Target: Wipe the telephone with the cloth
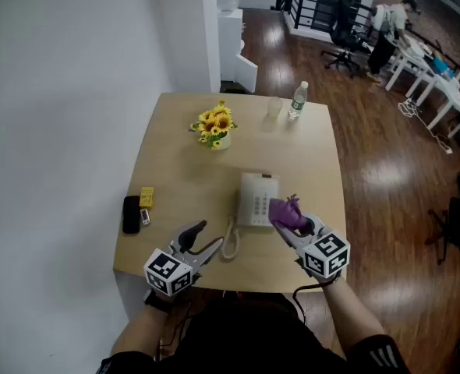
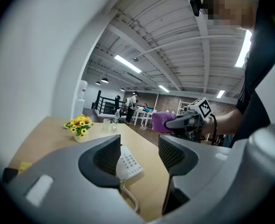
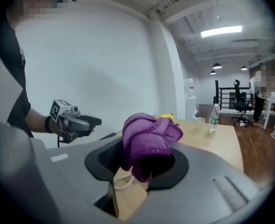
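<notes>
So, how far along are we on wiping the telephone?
Done: the purple cloth is picked up, with the right gripper shut on it. In hand: it hangs by the right edge of the telephone; I can't tell whether it touches. Left: the wiping itself. The left gripper is open and empty, near the coiled cord.

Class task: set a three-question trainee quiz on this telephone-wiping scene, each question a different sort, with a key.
1. True or false: the left claw is shut on the telephone.
2. The right claw holds: A) purple cloth B) a cup C) a pen.
3. Fill in: the water bottle stands near the table's far ____ corner, by the person's own sides.
Key: 1 false; 2 A; 3 right.
</notes>
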Demonstrator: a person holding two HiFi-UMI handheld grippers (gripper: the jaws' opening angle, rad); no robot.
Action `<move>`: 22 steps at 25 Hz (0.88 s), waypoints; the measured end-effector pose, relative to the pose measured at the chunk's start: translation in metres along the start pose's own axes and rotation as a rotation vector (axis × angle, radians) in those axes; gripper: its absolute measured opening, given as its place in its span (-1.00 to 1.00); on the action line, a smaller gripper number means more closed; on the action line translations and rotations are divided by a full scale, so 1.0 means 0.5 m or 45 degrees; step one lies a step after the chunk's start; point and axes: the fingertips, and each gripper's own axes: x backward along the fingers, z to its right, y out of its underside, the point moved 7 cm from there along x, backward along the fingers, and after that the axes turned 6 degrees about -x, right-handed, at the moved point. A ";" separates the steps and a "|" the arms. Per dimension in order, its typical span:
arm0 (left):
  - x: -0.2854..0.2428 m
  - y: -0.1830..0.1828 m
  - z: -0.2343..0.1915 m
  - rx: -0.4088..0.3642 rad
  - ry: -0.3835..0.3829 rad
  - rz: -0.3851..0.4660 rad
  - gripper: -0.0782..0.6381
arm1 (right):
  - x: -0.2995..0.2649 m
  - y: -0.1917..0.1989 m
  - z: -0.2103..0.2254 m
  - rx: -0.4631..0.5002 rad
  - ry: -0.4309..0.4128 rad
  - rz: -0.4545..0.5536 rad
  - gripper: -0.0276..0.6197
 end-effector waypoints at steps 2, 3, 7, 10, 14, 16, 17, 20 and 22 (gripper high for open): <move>-0.021 -0.004 -0.009 -0.016 0.001 -0.007 -0.08 | -0.053 -0.010 0.034 0.060 -0.009 -0.057 -0.47; -0.032 -0.007 -0.012 -0.020 0.001 -0.010 -0.08 | -0.079 -0.013 0.051 0.099 -0.011 -0.090 -0.47; -0.068 -0.013 -0.016 -0.010 -0.014 -0.021 -0.08 | -0.194 -0.008 0.117 0.348 0.015 -0.272 -0.47; -0.090 -0.012 -0.022 0.009 -0.041 -0.036 -0.08 | -0.277 0.006 0.157 0.436 -0.005 -0.395 -0.47; -0.115 0.010 -0.038 0.029 -0.077 -0.071 -0.08 | -0.369 0.024 0.199 0.545 -0.041 -0.573 -0.47; -0.124 0.012 -0.044 0.048 -0.095 -0.088 -0.08 | -0.411 0.033 0.216 0.597 -0.059 -0.646 -0.47; -0.129 0.011 -0.047 0.056 -0.103 -0.090 -0.08 | -0.430 0.038 0.223 0.617 -0.066 -0.679 -0.47; -0.140 0.021 -0.057 0.075 -0.128 -0.097 -0.08 | -0.477 0.051 0.244 0.658 -0.079 -0.755 -0.47; -0.147 0.026 -0.061 0.088 -0.142 -0.118 -0.08 | -0.504 0.060 0.253 0.693 -0.084 -0.796 -0.47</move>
